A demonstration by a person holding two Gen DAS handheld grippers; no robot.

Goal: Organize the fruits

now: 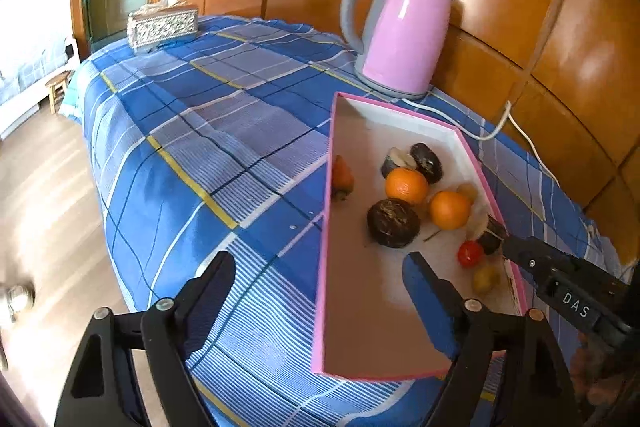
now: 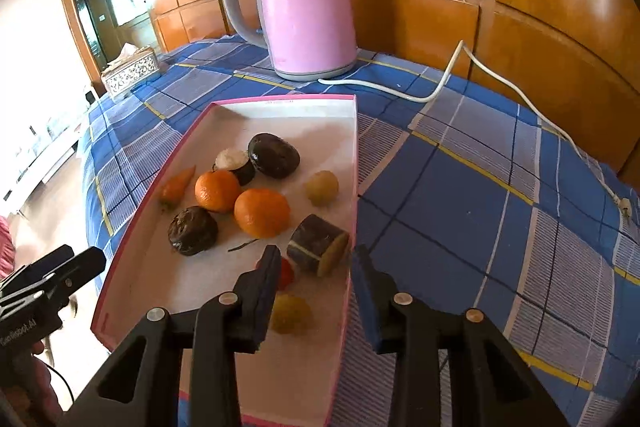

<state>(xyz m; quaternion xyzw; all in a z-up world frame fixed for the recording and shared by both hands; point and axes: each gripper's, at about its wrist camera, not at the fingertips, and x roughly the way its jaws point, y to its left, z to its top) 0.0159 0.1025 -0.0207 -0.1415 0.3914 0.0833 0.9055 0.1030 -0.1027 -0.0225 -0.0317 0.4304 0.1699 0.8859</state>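
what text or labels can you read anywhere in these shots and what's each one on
"DAS": white letters on the body of the right tongs, seen from the left wrist view.
"GenRobot.AI" is my best reading of the white print, blurred and cut off at the frame edge, on the body of the left tongs.
A small red print on the far inner wall of the pink box: too small to read.

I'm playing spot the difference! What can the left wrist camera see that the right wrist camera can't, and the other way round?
Only the left wrist view shows the little wooden stool on the floor. Only the right wrist view shows the plug ending the white cord. Both show the pink kettle, the tissue box, the pink tray and two oranges.
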